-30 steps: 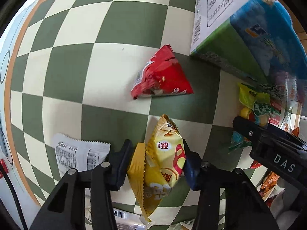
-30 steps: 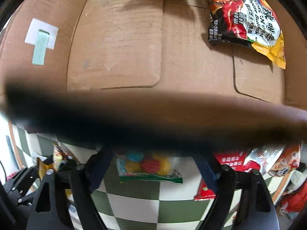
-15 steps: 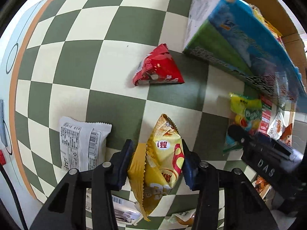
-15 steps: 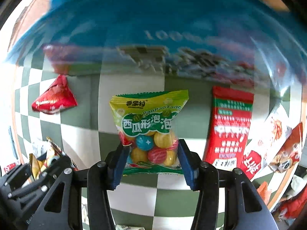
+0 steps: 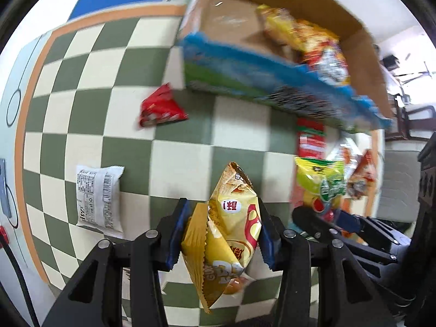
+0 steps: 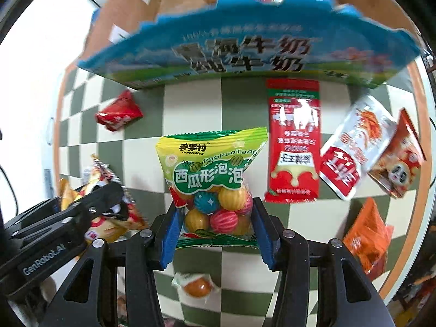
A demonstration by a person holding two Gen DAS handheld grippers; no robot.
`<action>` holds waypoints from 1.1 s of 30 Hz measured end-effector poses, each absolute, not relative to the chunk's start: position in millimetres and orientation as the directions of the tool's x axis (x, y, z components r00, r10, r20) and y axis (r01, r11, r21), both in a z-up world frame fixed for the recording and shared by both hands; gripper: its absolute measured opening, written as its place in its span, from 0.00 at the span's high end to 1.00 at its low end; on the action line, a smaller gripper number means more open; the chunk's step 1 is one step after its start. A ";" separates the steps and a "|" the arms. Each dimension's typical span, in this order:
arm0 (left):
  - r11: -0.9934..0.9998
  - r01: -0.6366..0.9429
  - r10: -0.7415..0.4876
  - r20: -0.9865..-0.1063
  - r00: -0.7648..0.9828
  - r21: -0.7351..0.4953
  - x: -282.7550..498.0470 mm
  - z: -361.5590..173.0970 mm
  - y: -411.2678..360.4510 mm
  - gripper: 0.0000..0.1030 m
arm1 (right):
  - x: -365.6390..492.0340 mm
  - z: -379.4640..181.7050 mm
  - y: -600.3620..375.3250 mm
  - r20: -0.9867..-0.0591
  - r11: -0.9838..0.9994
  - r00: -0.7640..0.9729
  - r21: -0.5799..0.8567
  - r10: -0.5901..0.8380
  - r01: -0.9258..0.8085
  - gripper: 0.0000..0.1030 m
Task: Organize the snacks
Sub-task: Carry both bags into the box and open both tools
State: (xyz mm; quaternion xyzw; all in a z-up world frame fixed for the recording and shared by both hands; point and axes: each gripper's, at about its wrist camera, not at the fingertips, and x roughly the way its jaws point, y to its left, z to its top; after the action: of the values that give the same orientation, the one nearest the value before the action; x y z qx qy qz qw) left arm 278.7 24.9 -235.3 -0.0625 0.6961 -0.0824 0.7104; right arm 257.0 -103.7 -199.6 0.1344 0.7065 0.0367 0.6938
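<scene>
Snacks: white packet (image 5: 99,197) in left view only

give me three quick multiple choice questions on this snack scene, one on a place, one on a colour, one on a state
1. Where does the red triangular packet lie?
A. on the checkered cloth, beside the box
B. inside the box
C. in the left tongs

2. What colour is the top band of the gumball bag?
A. blue
B. green
C. black

3. What is the state of the left tongs?
A. open and empty
B. shut on the yellow chip bag
C. shut on the white packet

Answers:
1 A: it rests on the checkered cloth just outside the box.
2 B: a green strip runs along its top edge.
3 B: both pads press the sides of the yellow chip bag, while the white packet lies on the cloth.
</scene>
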 end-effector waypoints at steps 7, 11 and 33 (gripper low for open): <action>0.949 0.096 -0.307 -0.948 0.085 -0.299 310.0 -163.7 9.8 0.58 | 257.9 -119.1 -134.1 -0.945 0.928 0.113 0.323 0.307 0.187 0.50; 0.949 0.129 -0.304 -0.942 0.143 -0.287 354.6 -128.4 -4.4 0.58 | 280.8 -81.6 -164.1 -0.935 0.915 0.179 0.342 0.307 0.216 0.50; 0.994 0.105 0.025 -0.993 0.112 0.037 570.1 -207.6 -36.8 0.57 | 489.0 -143.6 -259.1 -0.992 0.930 0.111 0.089 0.053 0.356 0.49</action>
State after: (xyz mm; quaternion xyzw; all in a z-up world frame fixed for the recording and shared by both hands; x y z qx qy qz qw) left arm 570.1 -36.8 -207.6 0.0488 0.6657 -0.0270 0.7441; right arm 489.0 -259.1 -143.6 0.1551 0.6584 -0.1039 0.7291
